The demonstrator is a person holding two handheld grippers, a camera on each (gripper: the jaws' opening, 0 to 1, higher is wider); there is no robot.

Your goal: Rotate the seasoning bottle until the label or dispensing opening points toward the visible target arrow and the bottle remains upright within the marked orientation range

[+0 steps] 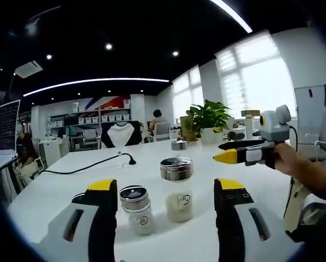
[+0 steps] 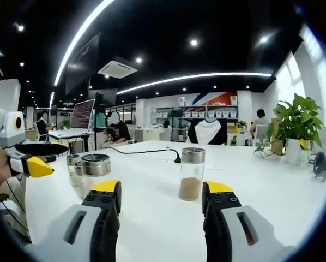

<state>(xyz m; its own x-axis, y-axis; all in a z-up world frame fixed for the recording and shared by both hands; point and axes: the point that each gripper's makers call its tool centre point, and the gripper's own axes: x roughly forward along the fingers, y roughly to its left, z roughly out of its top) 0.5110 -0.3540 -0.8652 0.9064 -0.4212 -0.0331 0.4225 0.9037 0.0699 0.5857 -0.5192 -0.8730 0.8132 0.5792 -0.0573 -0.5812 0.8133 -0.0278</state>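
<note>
Two clear seasoning bottles with metal shaker lids stand upright on the white table (image 1: 70, 185). In the left gripper view the short bottle (image 1: 136, 210) and the taller one (image 1: 177, 189), both part full of pale powder, sit between the jaws of my left gripper (image 1: 165, 185), which is open and touches neither. My right gripper (image 1: 235, 154) hovers at the right, held by a hand. In the right gripper view a slim bottle of brown seasoning (image 2: 192, 173) stands just ahead of my open right gripper (image 2: 162, 188). Two bottles (image 2: 95, 172) stand at the left, near my left gripper (image 2: 35, 158).
A black cable with a plug (image 1: 125, 159) runs across the table. A potted plant (image 1: 209, 123) and another metal-lidded jar (image 1: 179, 144) stand at the far edge. A screen (image 1: 5, 128) sits at the left. Chairs, shelves and seated people fill the back of the room.
</note>
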